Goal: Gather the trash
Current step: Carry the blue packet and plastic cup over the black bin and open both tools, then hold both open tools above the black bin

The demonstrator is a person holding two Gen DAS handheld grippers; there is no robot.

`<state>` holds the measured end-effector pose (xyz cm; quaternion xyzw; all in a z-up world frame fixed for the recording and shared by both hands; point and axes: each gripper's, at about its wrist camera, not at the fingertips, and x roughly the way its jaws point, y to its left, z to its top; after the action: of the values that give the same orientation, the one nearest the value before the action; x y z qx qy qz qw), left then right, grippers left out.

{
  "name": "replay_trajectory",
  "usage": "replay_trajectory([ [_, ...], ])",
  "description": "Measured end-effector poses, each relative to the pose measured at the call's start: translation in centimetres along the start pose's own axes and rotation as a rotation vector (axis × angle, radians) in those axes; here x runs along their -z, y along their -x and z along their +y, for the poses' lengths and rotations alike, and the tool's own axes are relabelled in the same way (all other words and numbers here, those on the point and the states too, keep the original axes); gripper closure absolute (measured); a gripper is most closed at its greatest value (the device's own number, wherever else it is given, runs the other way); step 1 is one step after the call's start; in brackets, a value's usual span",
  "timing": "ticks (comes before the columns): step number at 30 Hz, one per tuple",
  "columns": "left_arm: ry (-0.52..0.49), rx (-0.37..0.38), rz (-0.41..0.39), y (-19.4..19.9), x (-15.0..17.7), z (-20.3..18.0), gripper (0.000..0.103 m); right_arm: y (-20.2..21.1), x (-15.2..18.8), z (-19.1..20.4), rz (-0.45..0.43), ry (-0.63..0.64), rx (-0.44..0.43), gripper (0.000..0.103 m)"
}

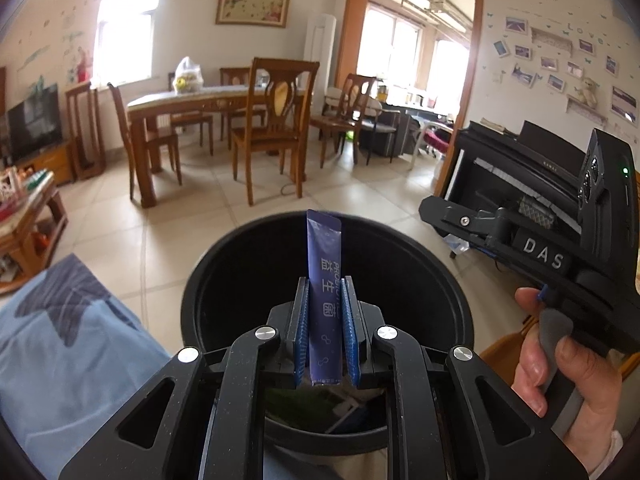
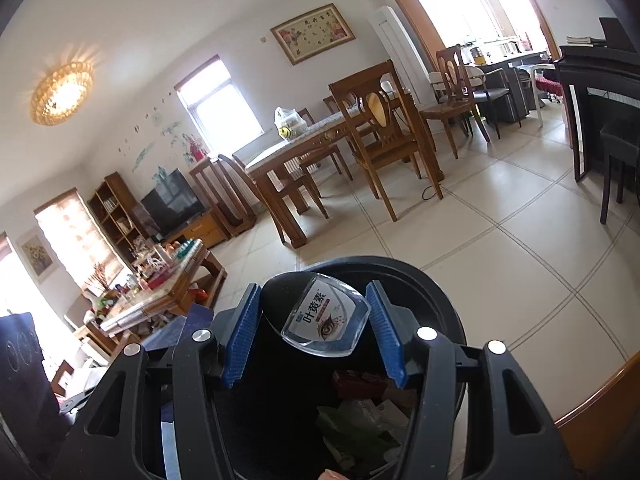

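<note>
Trash bin [image 1: 420, 280] just under both: left claw [image 1: 326, 328] pinching purple sachet [image 1: 325, 280]; right claw [image 2: 316, 328] clamping black clear-tipped piece [image 2: 304, 312].

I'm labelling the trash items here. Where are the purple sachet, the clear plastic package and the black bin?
purple sachet [image 1: 325, 280], left wrist view, on its printed middle between the pads.
clear plastic package [image 2: 326, 320], right wrist view, on its label.
black bin [image 1: 448, 276], left wrist view, on its inner wall.
</note>
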<state>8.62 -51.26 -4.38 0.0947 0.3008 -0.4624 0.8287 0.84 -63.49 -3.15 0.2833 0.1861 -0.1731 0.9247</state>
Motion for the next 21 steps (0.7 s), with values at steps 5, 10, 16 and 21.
replay_trajectory([
  [5, 0.036, 0.009, 0.04, -0.9, 0.7, 1.1, 0.087, -1.2, 0.6, -0.1, 0.048, -0.001, 0.001, 0.05],
  [10, 0.043, 0.005, 0.046, -1.3, 0.9, 1.5, 0.087, -1.2, 0.7, 0.3, 0.062, 0.004, -0.001, 0.049],
  [16, 0.039, -0.012, 0.049, -1.2, 1.1, 1.1, 0.075, -1.3, 0.7, 0.7, 0.08, 0.015, -0.014, 0.044],
  [21, 0.035, -0.067, 0.011, 0.3, 0.9, 1.1, 0.032, -1.1, 0.1, 0.7, 0.072, 0.02, -0.021, 0.022],
])
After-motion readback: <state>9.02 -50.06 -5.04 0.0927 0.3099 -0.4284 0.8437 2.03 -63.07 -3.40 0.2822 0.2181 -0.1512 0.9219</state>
